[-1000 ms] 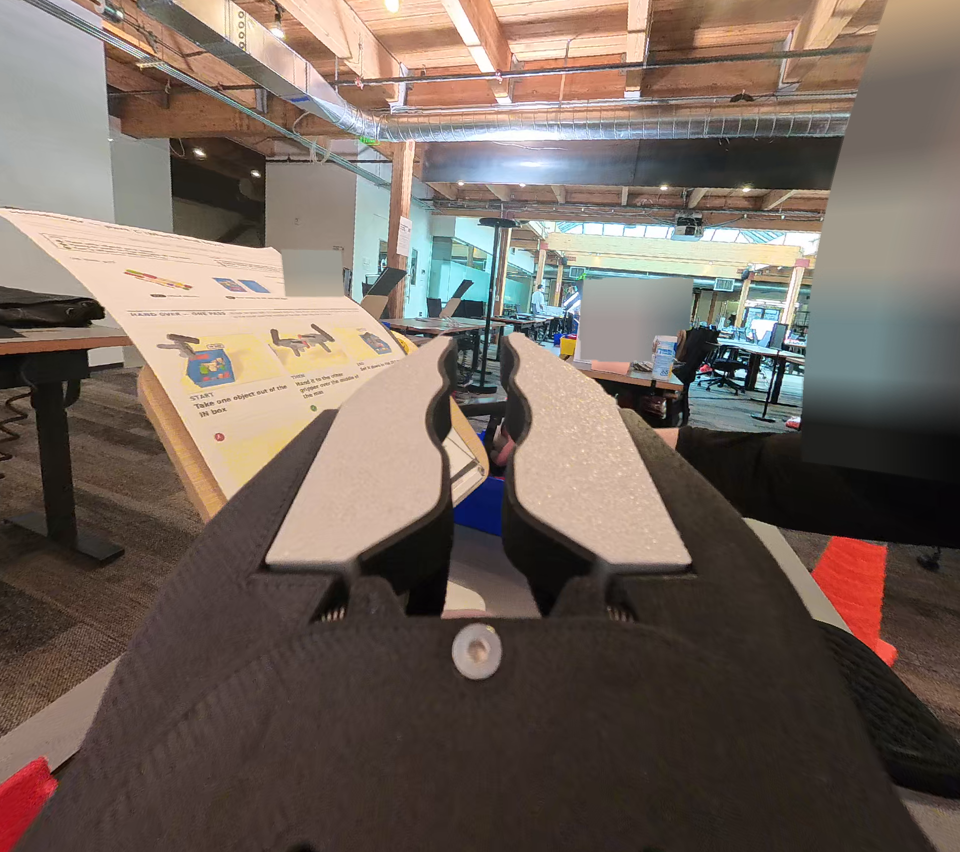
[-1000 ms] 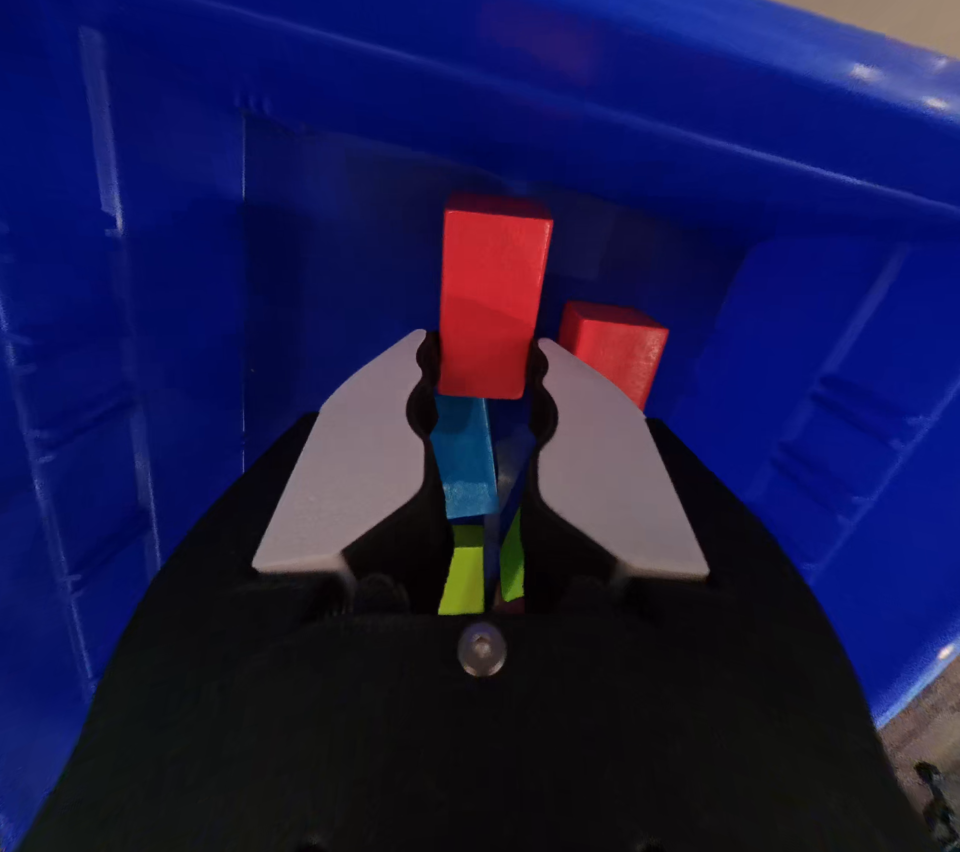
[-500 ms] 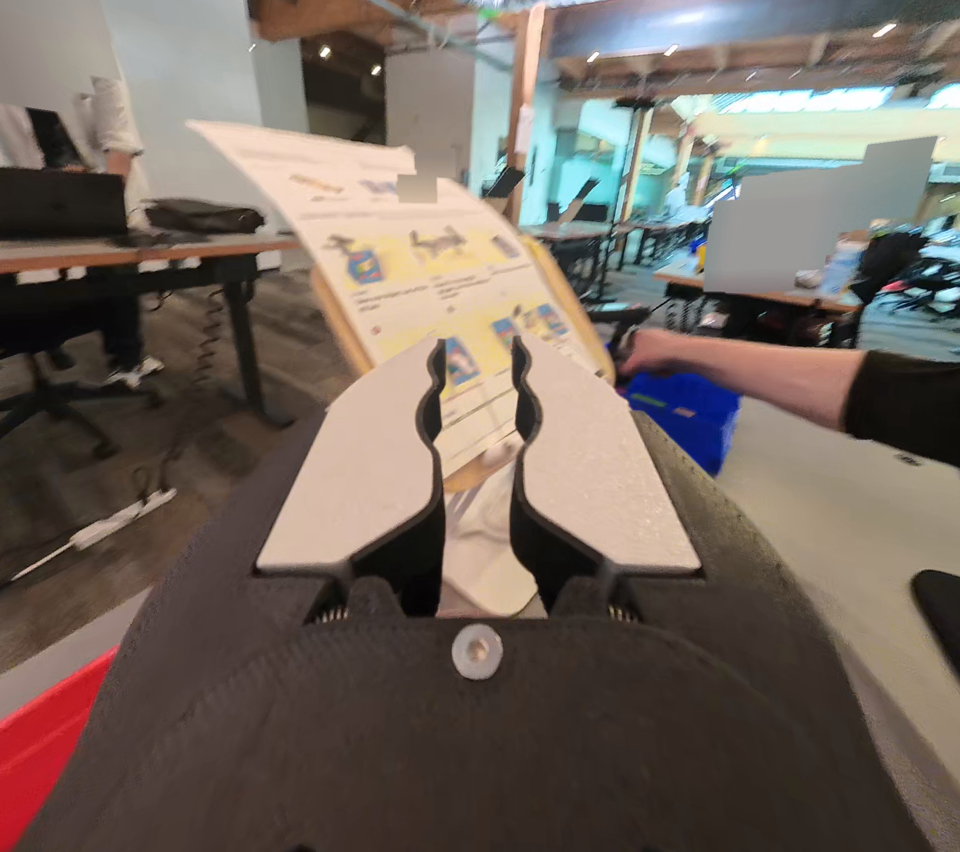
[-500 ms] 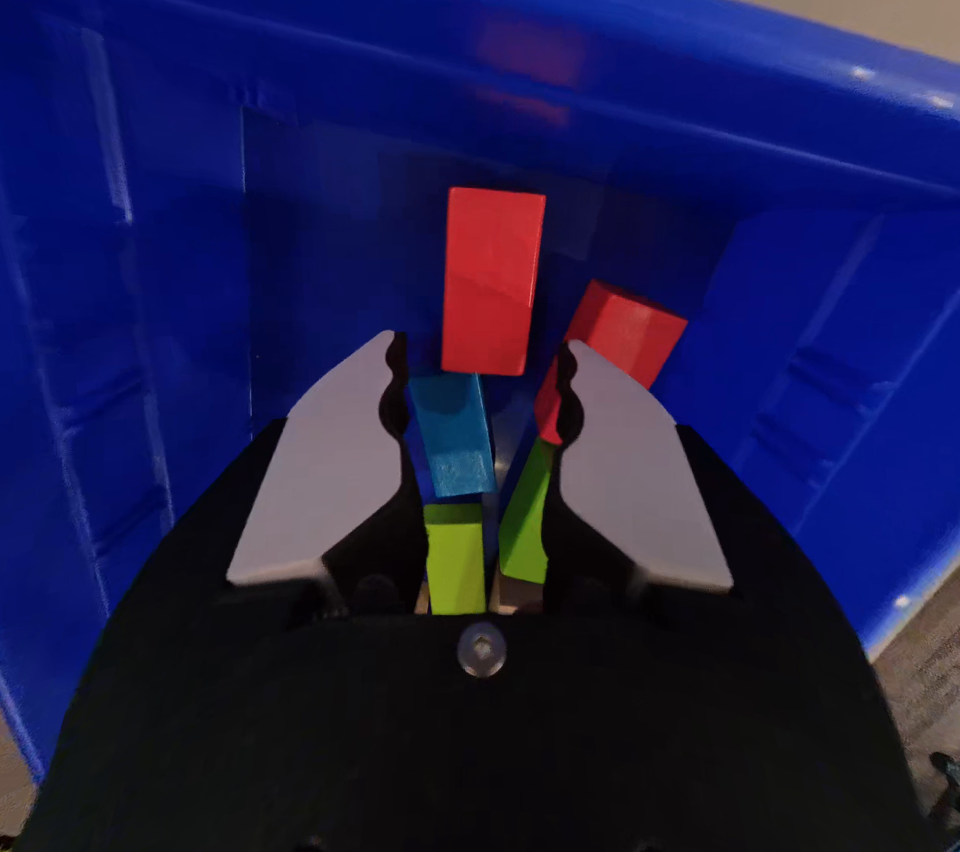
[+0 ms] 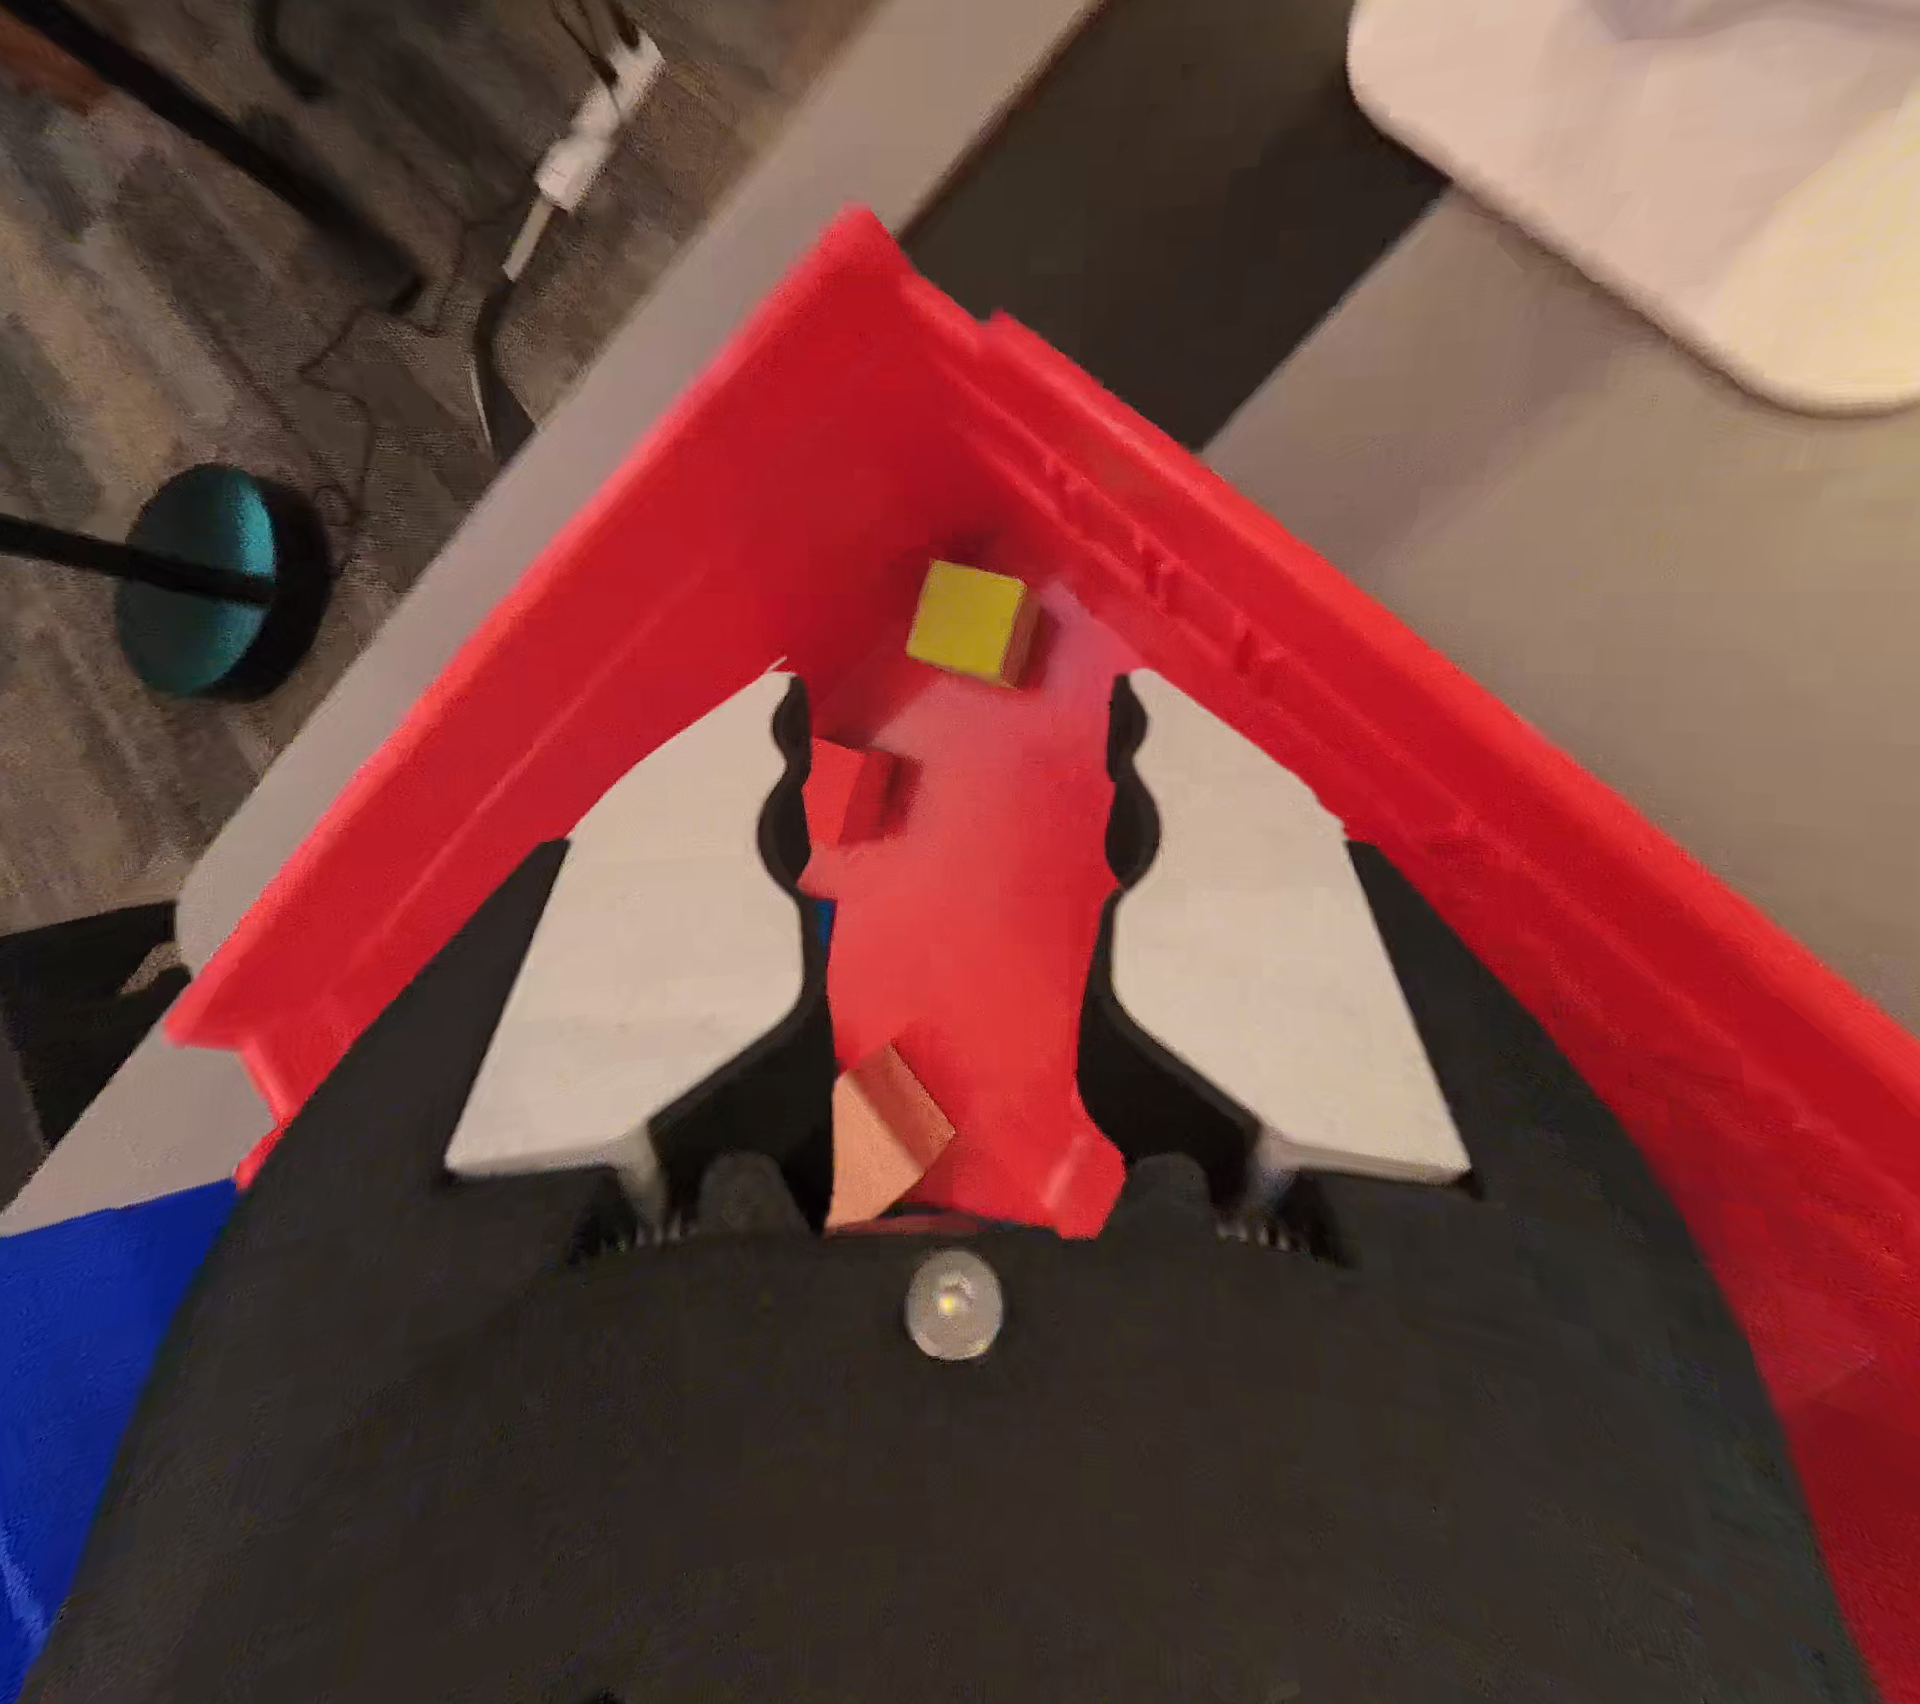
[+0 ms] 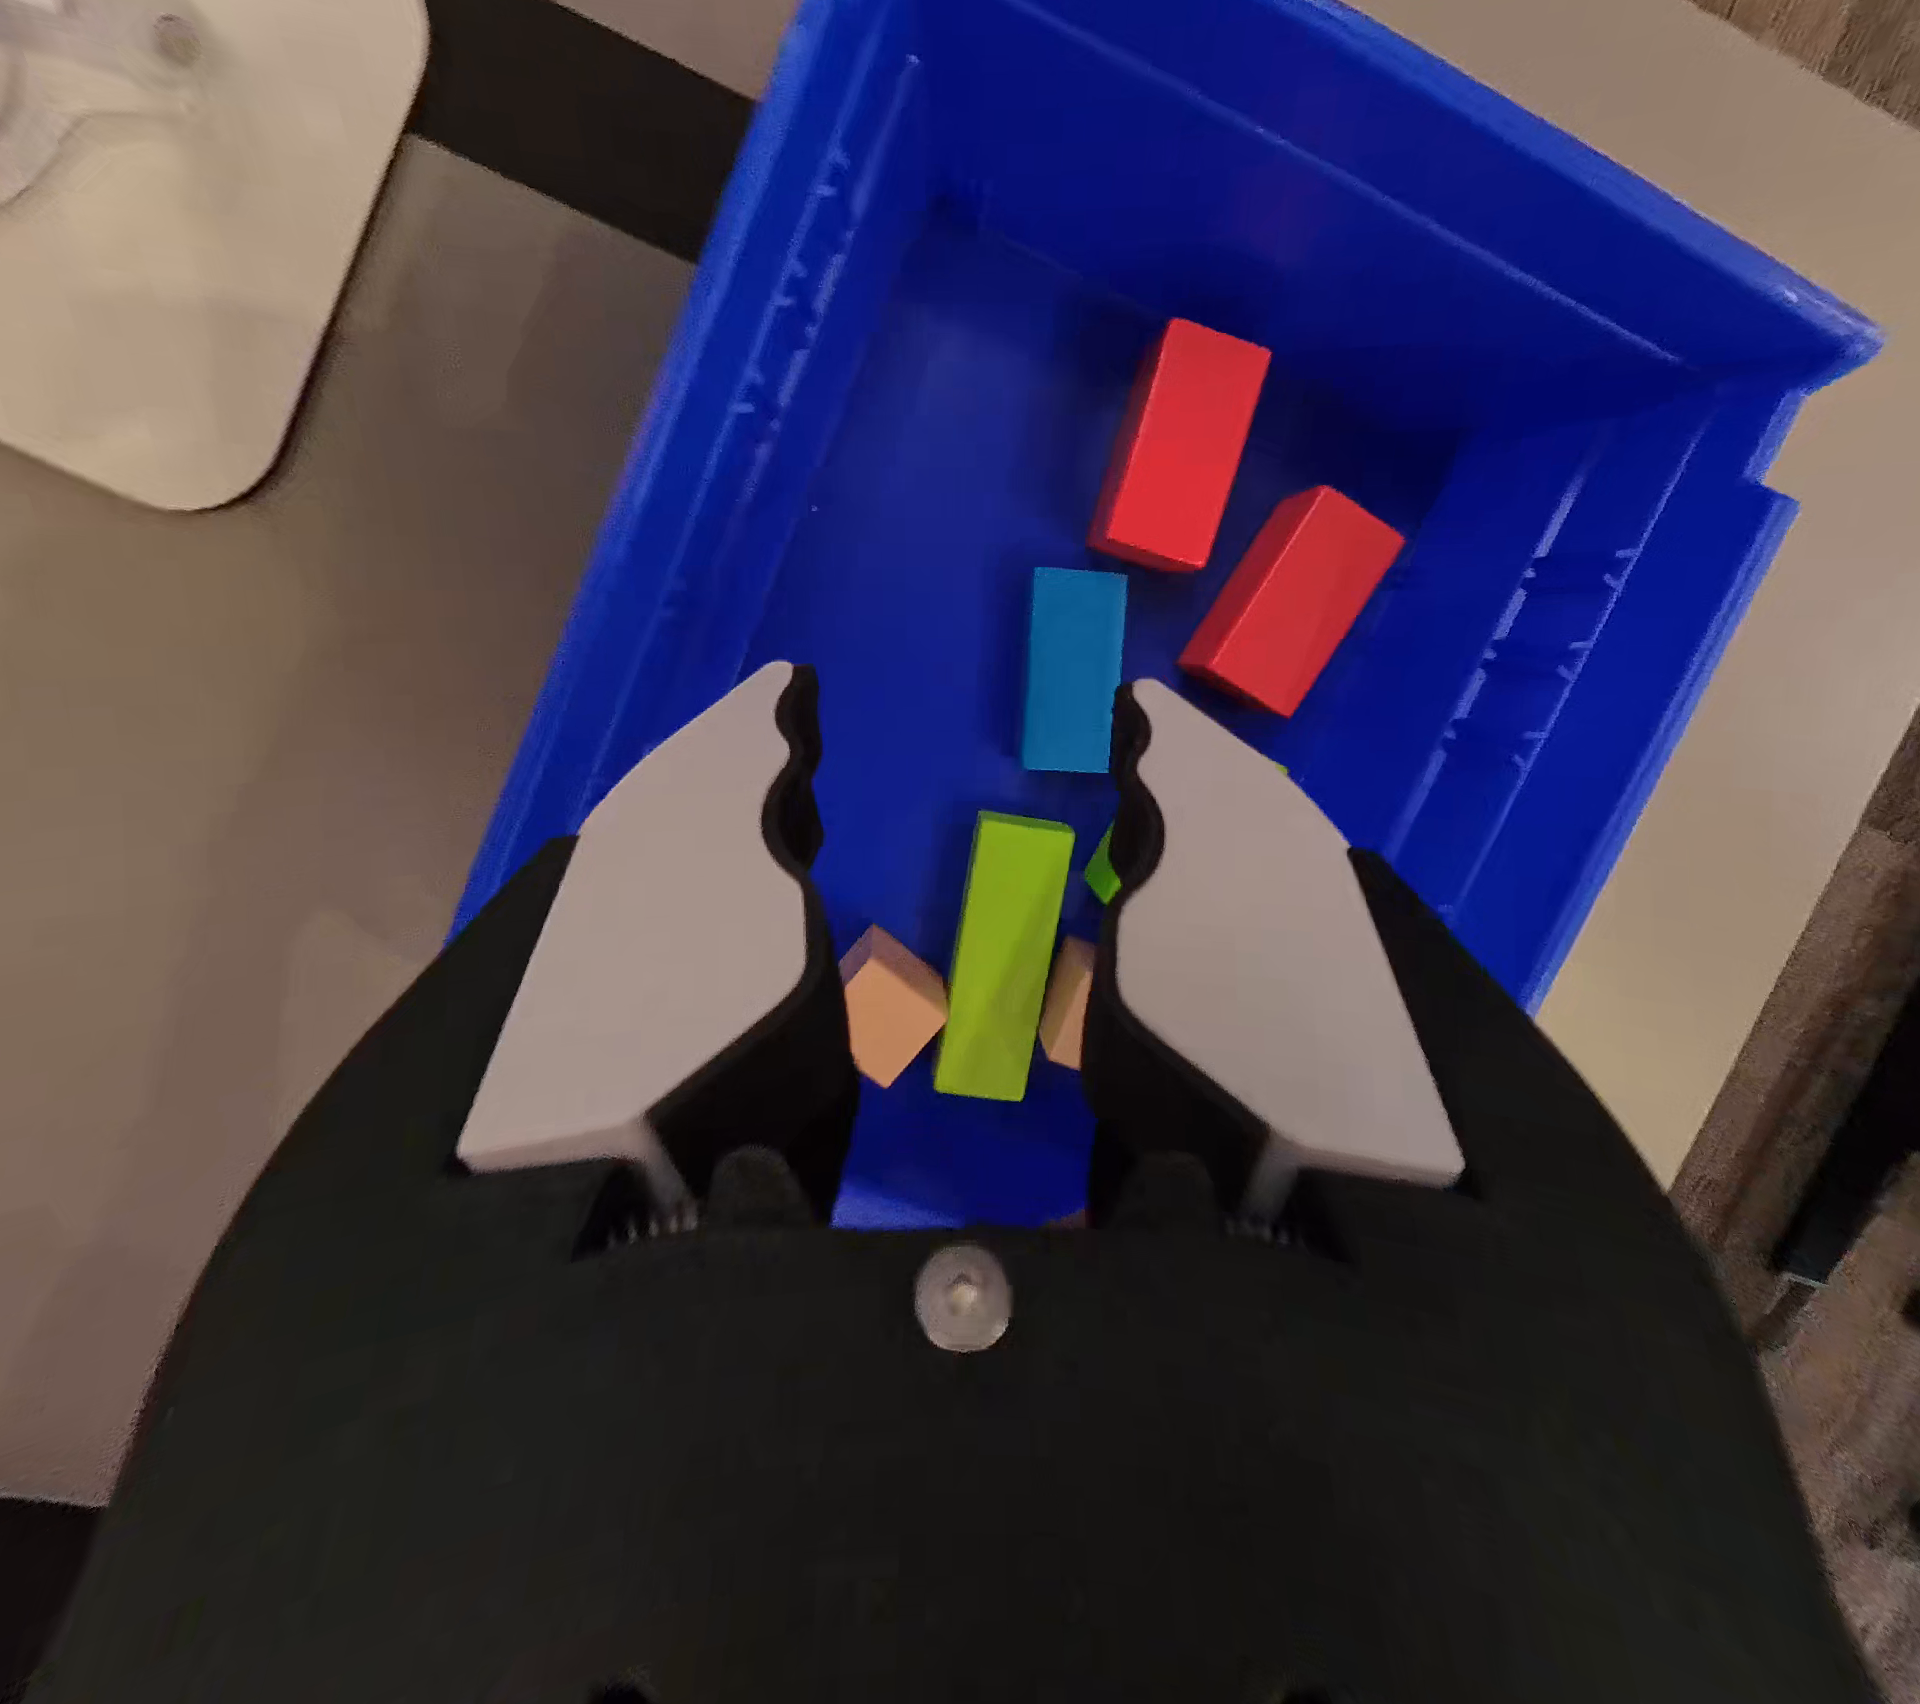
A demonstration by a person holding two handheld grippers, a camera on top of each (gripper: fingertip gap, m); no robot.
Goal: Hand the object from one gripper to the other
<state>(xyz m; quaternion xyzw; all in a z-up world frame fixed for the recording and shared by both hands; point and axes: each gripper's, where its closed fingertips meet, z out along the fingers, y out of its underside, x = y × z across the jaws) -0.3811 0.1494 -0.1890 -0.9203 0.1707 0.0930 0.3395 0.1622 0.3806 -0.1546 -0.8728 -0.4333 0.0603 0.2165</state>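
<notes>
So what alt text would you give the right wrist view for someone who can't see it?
An open gripper, holding nothing, hangs over a blue bin on a table. In the bin lie two red blocks, a blue block, green blocks and tan blocks.

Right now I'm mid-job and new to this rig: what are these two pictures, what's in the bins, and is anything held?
No robot arm: a person holds one two-finger gripper per hand, each with a camera looking along its fingers. The left gripper looks down into a red bin holding a yellow cube, a small red block and a tan block. The right gripper hangs over a blue bin with two red blocks, a blue block, green blocks and tan pieces. Both jaws stand open, holding nothing.
</notes>
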